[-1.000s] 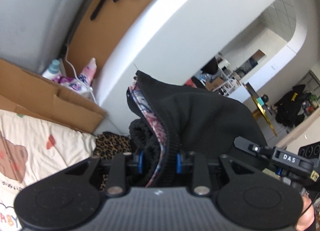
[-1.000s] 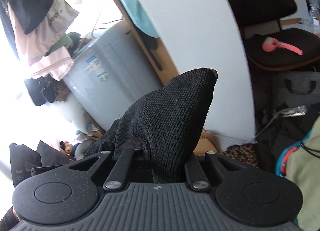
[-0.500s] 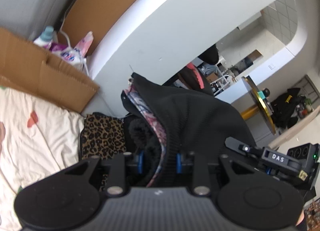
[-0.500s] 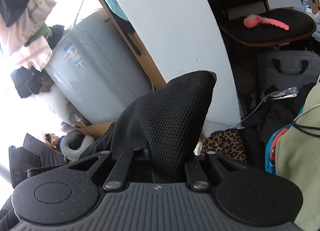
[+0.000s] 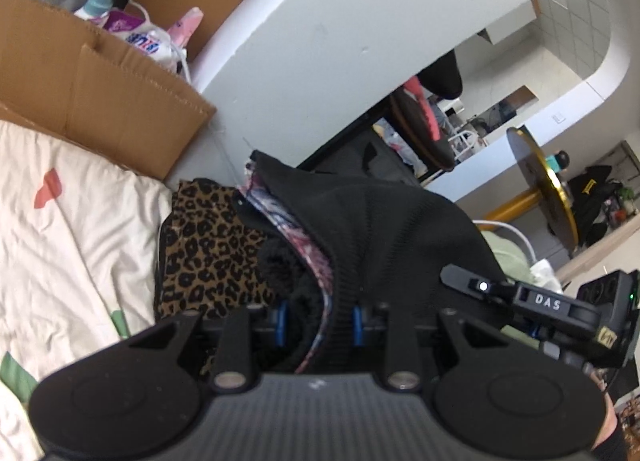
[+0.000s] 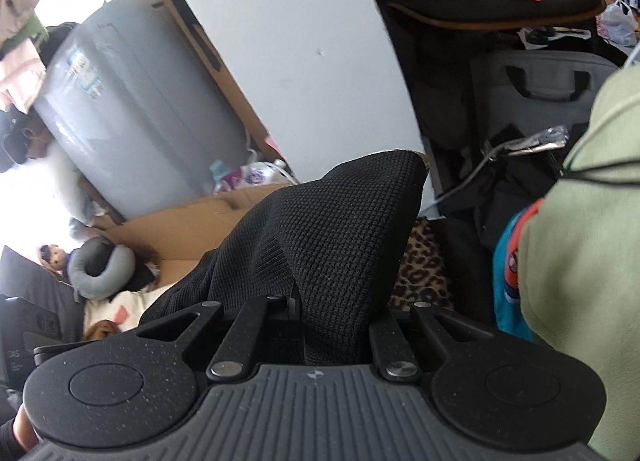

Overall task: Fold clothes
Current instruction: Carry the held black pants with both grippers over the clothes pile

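While both tools clamp the same black knit garment (image 5: 400, 229), it hangs bunched in the air between them. Seen from the left wrist, the left tool (image 5: 318, 325) holds a thick fold of it between narrow jaws, a patterned pink-and-blue lining (image 5: 292, 221) showing along the edge and a fuzzy black part beside it at nine o'clock. Seen from the right wrist, the right tool (image 6: 332, 313) is pinched almost fully together on a waffle-textured corner of the garment (image 6: 328, 229), which rises to a peak at twelve o'clock.

Beyond the garment lies a leopard-print cloth (image 5: 204, 249), at nine o'clock from the left tool. Farther toward nine o'clock spreads a cream bed cover (image 5: 72, 221) with coloured shapes, and a cardboard box (image 5: 100, 93) stands at eleven o'clock. A white wall panel (image 5: 320, 29) fills twelve o'clock. In the right wrist view a pale green garment (image 6: 592, 221) sits at three o'clock and a grey appliance (image 6: 132, 109) at ten o'clock.
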`<state>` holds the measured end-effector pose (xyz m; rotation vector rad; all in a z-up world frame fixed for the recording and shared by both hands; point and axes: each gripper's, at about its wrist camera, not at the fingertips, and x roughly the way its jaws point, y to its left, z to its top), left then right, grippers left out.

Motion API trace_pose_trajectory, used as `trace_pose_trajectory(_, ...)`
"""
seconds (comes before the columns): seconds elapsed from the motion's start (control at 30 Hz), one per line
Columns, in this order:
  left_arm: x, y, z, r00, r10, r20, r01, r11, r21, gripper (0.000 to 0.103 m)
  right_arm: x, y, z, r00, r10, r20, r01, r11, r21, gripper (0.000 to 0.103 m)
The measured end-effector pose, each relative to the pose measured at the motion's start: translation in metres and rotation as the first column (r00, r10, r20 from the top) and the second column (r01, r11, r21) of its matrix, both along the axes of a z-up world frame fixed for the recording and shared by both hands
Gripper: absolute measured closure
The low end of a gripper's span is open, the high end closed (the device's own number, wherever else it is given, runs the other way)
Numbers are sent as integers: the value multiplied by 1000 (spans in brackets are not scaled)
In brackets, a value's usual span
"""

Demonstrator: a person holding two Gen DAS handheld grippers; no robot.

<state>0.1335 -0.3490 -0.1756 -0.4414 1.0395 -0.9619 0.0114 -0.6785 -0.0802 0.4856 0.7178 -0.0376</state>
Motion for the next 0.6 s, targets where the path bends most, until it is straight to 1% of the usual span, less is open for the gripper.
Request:
trace_pose_trajectory(0.23, -1, -11, -40, 1000, 5, -6, -5, 1000, 6, 72, 10, -12, -46, 999, -27, -40, 27, 1000, -7, 95)
trace_pose_trajectory(0.33, 8, -13, -66, 1000, 4, -30, -5, 1000, -9, 72, 18, -13, -64, 999, -19, -44, 17, 999, -27, 95)
trace_pose_trajectory(0.5, 24, -23, -100, 1000, -10, -20, 9, 999, -40, 72, 35, -16, -97, 999, -15, -41, 12, 997, -70, 95)
trace_pose_trajectory(0.6, 35, -34, -118, 999, -28, -16, 28, 999, -38, 72, 46, -23, -115, 999, -19, -45, 15, 996, -89, 95)
